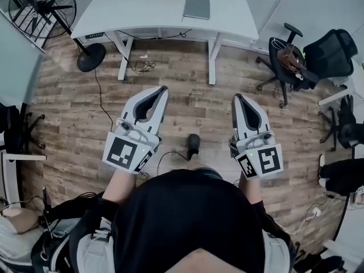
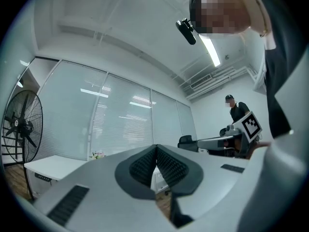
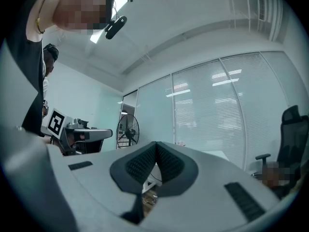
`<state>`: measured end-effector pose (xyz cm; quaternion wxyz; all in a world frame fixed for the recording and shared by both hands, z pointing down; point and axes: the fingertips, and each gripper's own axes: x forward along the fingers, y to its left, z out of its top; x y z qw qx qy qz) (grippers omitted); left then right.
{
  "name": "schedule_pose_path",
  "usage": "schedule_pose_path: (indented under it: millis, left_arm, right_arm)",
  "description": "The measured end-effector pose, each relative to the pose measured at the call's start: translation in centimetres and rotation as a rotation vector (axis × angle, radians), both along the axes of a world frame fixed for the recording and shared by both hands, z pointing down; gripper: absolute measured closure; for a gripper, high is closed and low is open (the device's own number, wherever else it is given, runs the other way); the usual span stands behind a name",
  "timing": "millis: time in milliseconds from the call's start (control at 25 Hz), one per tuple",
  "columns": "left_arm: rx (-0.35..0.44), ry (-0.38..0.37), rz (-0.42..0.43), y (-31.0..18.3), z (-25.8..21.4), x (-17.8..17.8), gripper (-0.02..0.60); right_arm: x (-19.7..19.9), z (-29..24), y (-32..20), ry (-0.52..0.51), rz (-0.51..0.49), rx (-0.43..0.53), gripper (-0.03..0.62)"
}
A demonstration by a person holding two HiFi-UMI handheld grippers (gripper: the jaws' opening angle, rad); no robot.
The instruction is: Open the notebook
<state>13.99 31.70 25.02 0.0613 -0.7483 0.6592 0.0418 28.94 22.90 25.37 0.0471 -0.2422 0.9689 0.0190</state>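
Head view: my left gripper (image 1: pixel 163 90) and right gripper (image 1: pixel 236 98), jaws pressed together and empty, sit well short of the closed notebook (image 1: pixel 197 8) at twelve o'clock on the desk (image 1: pixel 142 7). Approach step, I judge; next, reach its cover edge.

I'm looking down on a white desk (image 1: pixel 142 10) standing on the wood floor (image 1: pixel 193 104), with a black fan (image 1: pixel 40 7) sitting near its left end, cables (image 1: pixel 143 66) lying underneath, and a black office chair (image 1: pixel 331 53) standing off its right end.
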Motion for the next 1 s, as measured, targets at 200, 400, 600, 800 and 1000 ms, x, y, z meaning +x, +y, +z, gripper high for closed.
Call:
schedule_pose_path:
  millis: [200,400,600,800,1000]
  left_arm:
    - [-0.006,0.0,0.005,-3.8,-0.1,-1.3,0.569]
    - [0.012,0.001,-0.011,-8.3,-0.7,-2.4,0.569]
    - [0.019,-0.001,-0.035,-13.3,-1.0,-2.7,0.569]
    - [0.018,-0.022,-0.064,-16.9,-1.3,-3.1,0.569]
    - [0.031,-0.029,-0.096,-19.6,-1.4,-3.8,0.569]
  right_arm:
    - [-1.5,-0.2,-3.9,-0.002,-0.015,0.003,0.589]
    - [-2.7,-0.8,-8.2,-0.012,-0.044,0.02,0.589]
    - [-3.4,-1.2,-13.4,-0.001,-0.076,0.032,0.589]
    - [-4.3,-2.3,-16.8,0.016,-0.132,0.078,0.589]
    - [-4.9,-3.1,-19.4,-0.004,-0.165,0.098,0.589]
